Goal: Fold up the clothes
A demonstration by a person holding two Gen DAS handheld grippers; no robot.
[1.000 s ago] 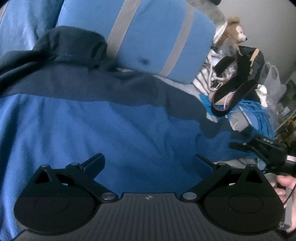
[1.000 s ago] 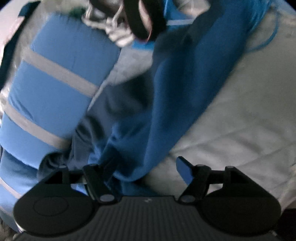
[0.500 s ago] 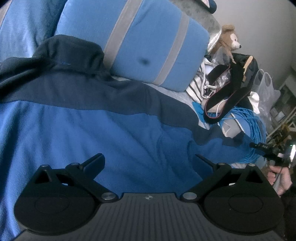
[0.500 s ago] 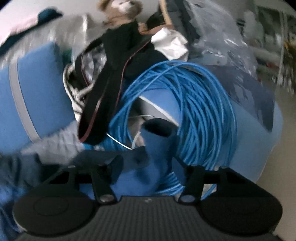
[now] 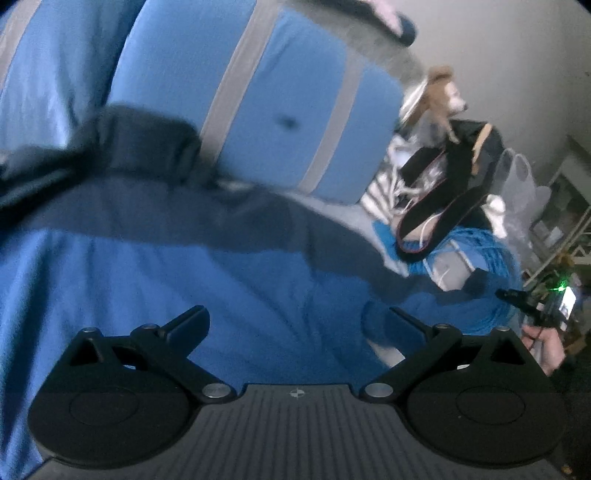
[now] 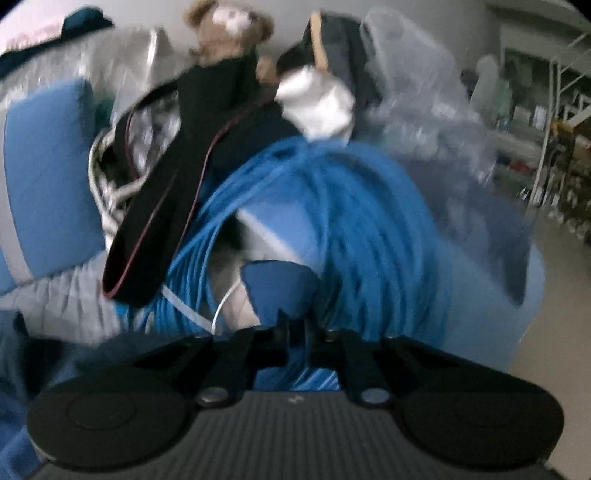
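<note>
Up close in the left wrist view, left gripper [image 5: 295, 325] with jaws spread wide, nothing between them, hovering above a blue fleece jacket [image 5: 184, 288] spread across the middle and lower left of the frame. Dark navy band across the jacket's shoulders, dark collar [image 5: 144, 136] bunched at upper left against a blue pillow [image 5: 280, 110] with grey stripes. Sleeve [image 5: 476, 284] running off to the right, its end lying on a coil of blue cable [image 5: 495, 254] at right centre. Just beside that sleeve end, right gripper [image 5: 517, 297] seen small at the right edge, with a hand [image 5: 550, 347] under it. Black strap [image 5: 443, 206] looped above the cable, teddy bear [image 5: 443, 92] at upper right.

Next, in the right wrist view, blurred throughout. Right gripper [image 6: 298, 334] at lower centre, jaws just closed almost together, pinching a fold of blue sleeve cuff [image 6: 277, 284] that rises straight above the fingertips. Coil of blue cable [image 6: 351, 206] filling the middle behind the cuff. Black strap [image 6: 159, 221] draped diagonally at left centre, teddy bear [image 6: 229, 26] at top centre, white cloth [image 6: 317, 99] just right of it, clear plastic bag [image 6: 424, 85] at upper right. Striped pillow [image 6: 40, 177] at the left edge, more of the jacket [image 6: 22, 387] in the lower left corner.
</note>
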